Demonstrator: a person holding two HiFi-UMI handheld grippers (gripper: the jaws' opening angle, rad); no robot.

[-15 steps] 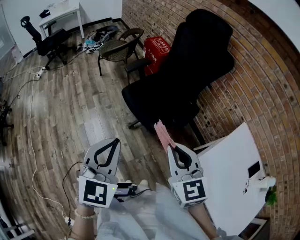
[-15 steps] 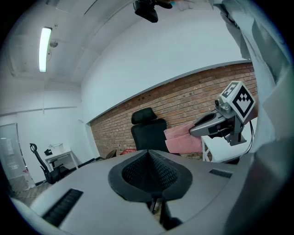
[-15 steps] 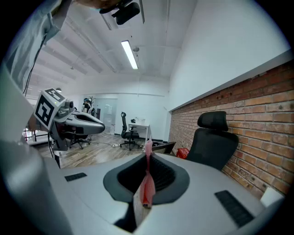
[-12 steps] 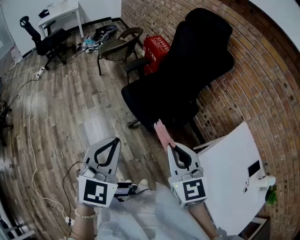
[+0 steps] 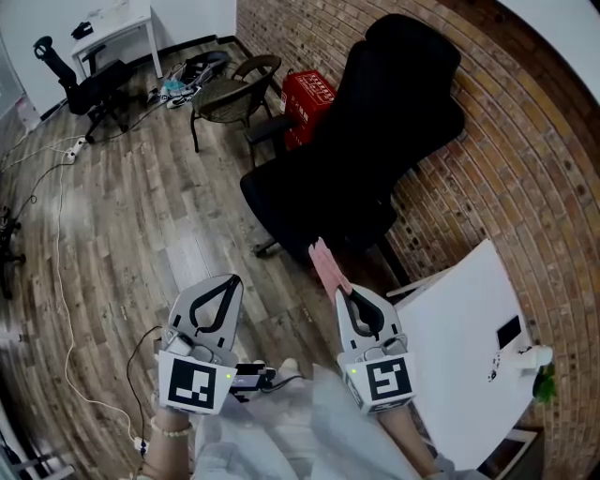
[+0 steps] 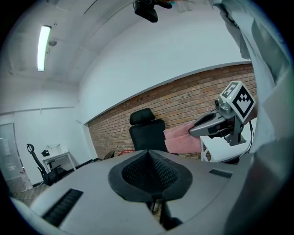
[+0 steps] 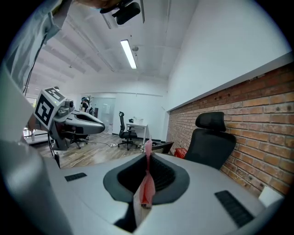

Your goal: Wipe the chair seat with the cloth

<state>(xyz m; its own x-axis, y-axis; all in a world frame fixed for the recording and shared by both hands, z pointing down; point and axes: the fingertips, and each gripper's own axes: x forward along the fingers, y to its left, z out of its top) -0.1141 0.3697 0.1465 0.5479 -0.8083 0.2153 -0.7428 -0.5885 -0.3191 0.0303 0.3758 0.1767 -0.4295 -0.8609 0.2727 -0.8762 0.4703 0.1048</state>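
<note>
Your right tool pinches the pink cloth near the black chair seat, while your left tool has its jaws pressed together.

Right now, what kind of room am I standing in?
Most likely an office: a black office chair stands by a brick wall, a second office chair sits by a white desk at the far end, and cables run across the wood floor.
</note>
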